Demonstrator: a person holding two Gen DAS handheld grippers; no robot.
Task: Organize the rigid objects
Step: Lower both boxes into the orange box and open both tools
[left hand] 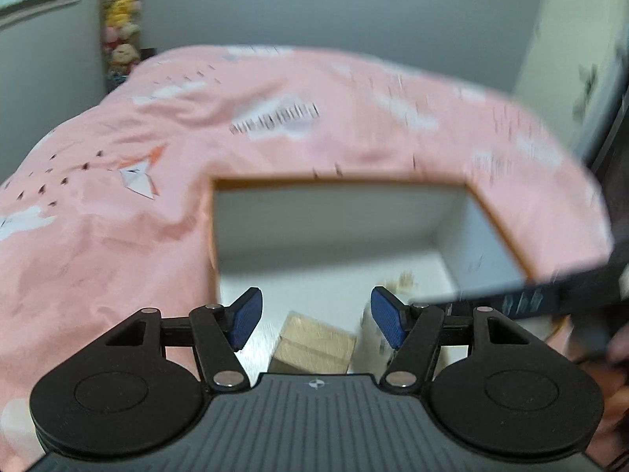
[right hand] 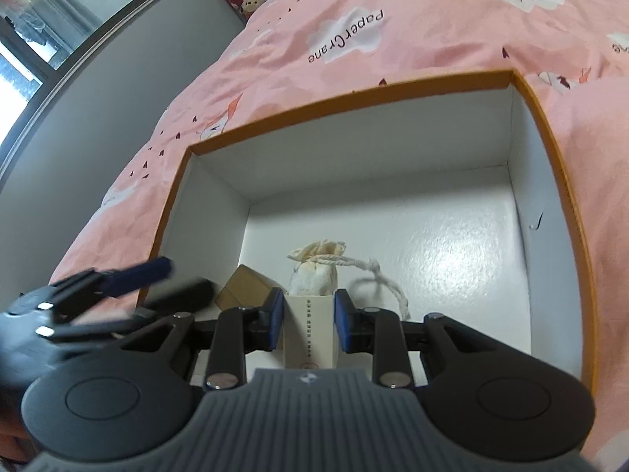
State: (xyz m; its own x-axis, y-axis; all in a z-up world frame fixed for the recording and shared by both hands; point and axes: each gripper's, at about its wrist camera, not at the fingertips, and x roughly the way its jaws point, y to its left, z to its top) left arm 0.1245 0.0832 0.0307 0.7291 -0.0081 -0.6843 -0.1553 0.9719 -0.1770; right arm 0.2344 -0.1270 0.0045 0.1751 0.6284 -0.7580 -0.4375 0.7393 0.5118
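While the left tool (left hand: 314, 316) gapes, the right tool (right hand: 308, 319) pinches the carton (right hand: 309, 326).

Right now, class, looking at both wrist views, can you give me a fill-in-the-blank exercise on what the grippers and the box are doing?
1. The right gripper is shut on a small white ____.
2. The left gripper has its jaws ____ and holds nothing.
3. The cloth pouch sits inside the box with the ____ rim.
4. The box rests on a ____ bedspread.

Missing words: carton; open; orange; pink
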